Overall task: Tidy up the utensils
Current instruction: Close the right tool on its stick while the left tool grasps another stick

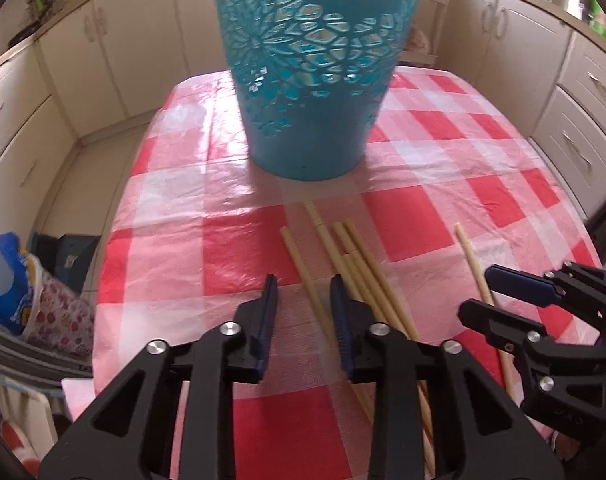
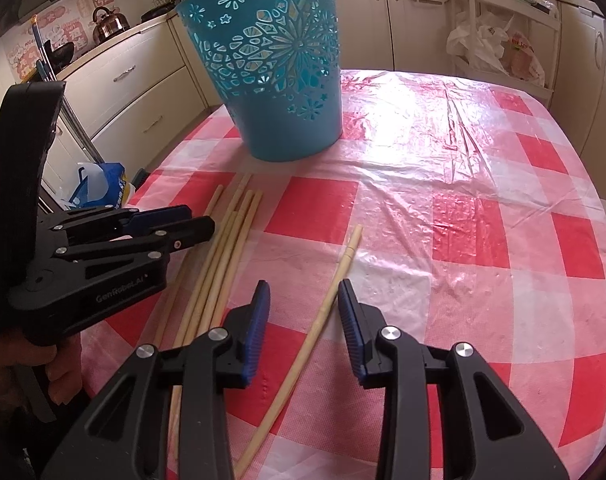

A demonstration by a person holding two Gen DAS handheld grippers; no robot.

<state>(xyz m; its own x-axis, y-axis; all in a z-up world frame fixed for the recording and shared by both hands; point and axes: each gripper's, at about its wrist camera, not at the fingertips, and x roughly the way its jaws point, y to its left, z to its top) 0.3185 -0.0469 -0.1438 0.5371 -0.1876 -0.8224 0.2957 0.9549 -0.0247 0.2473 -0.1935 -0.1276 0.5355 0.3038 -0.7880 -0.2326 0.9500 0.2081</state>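
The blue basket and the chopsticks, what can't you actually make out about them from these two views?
- Blue basket: left wrist view crops its rim at the top edge; in the right wrist view its wall hides the inside, so contents are unknown.
- Bundled chopsticks: near ends hidden under the left gripper; exact count unclear.
- Single chopstick: near end runs behind the right gripper.
- Both views: contact with the checked tablecloth can't be judged.

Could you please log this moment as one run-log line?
left gripper: open over chopstick bundle | right gripper: open over lone chopstick | blue basket: upright
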